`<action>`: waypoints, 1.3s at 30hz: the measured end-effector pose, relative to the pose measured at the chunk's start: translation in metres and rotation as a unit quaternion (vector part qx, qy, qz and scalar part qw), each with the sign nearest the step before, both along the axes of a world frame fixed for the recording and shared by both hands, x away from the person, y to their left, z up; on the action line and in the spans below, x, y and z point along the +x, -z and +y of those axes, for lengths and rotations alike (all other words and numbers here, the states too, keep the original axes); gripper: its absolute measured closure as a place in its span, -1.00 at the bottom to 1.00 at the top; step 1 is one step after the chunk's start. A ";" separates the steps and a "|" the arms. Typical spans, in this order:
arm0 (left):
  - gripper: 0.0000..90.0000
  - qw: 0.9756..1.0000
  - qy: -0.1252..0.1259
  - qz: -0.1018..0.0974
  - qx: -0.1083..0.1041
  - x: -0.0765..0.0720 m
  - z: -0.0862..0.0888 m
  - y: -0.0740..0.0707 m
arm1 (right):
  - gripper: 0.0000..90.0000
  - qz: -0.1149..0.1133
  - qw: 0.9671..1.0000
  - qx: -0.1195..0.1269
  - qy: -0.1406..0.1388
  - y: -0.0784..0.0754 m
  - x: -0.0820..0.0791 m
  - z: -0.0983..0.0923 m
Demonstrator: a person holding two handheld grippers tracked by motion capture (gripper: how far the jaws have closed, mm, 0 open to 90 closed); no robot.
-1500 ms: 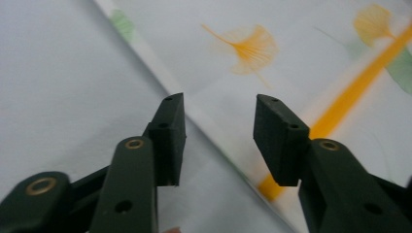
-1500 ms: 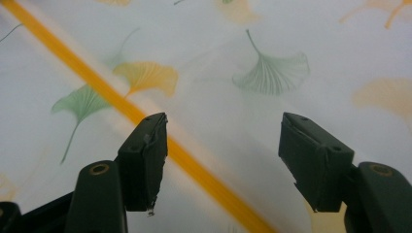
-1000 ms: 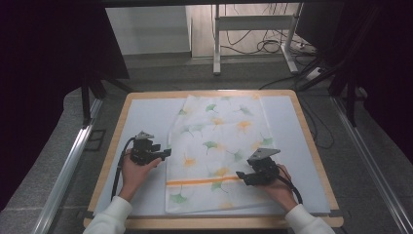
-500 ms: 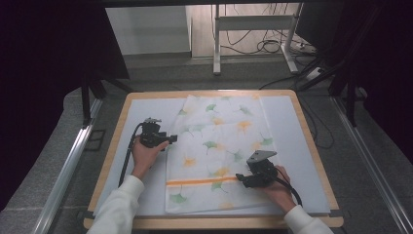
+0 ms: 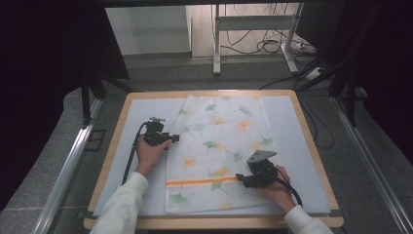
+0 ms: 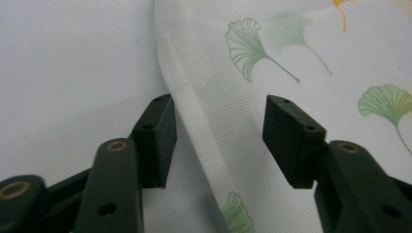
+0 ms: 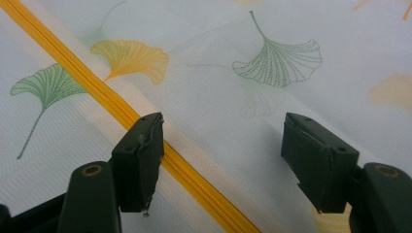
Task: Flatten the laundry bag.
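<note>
Thin, limp ginkgo-print cloth [image 5: 219, 156] lay flat mid-worktop [image 5: 311, 146]. Left gripper [image 6: 218, 141], jaws just closing, straddled its left hem, ungripped; right gripper [image 7: 221, 160] stood spread over the zip. Hems probably offer best purchase.

1. White, thin mesh fabric bag [image 5: 219, 156] printed with green and orange ginkgo leaves; lies flat and spread out on the pale mat of the wooden-rimmed table, long side running away from the person.
2. Crossed near the person's end by an orange zipper [image 5: 202, 181], closed, running from edge to edge; seen up close in the right gripper view as a yellow-orange band [image 7: 126, 114] set slantwise.
3. Left long edge [image 6: 194, 121] slightly raised and rippled in the left gripper view, fine weave visible, leaves of lower layer showing faintly through.
</note>
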State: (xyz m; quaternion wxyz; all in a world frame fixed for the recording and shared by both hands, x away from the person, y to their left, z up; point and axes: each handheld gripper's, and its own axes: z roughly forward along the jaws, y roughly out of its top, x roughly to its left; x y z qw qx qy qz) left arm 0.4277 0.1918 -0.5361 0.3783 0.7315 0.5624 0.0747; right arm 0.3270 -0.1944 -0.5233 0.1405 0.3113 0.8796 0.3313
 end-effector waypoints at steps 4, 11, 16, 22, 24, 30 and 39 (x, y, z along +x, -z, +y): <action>0.50 1.000 0.006 -0.010 -0.015 0.000 -0.004 0.000 | -0.29 -0.001 1.000 -0.001 0.001 0.000 0.000 0.000; 0.78 0.998 0.031 -0.053 -0.009 -0.005 -0.030 -0.007 | -0.29 0.001 1.000 0.003 0.003 0.001 0.001 -0.001; 0.83 0.989 0.110 -0.083 0.046 -0.018 -0.084 -0.015 | -0.29 0.001 1.000 0.004 0.004 0.001 0.000 -0.002; 0.79 0.972 0.192 -0.082 0.111 -0.034 -0.132 -0.006 | -0.29 0.003 1.000 0.003 0.005 0.001 -0.002 -0.003; 0.71 0.972 0.196 -0.078 0.103 -0.036 -0.132 -0.007 | -0.29 0.003 1.000 0.003 0.005 0.001 -0.003 -0.004; 0.24 0.979 0.181 -0.081 0.055 -0.038 -0.118 -0.012 | -0.30 0.003 1.000 0.003 0.005 0.002 -0.002 -0.005; 0.14 0.975 0.188 -0.090 0.076 -0.043 -0.128 -0.013 | -0.30 0.002 1.000 0.002 0.008 0.002 -0.003 -0.005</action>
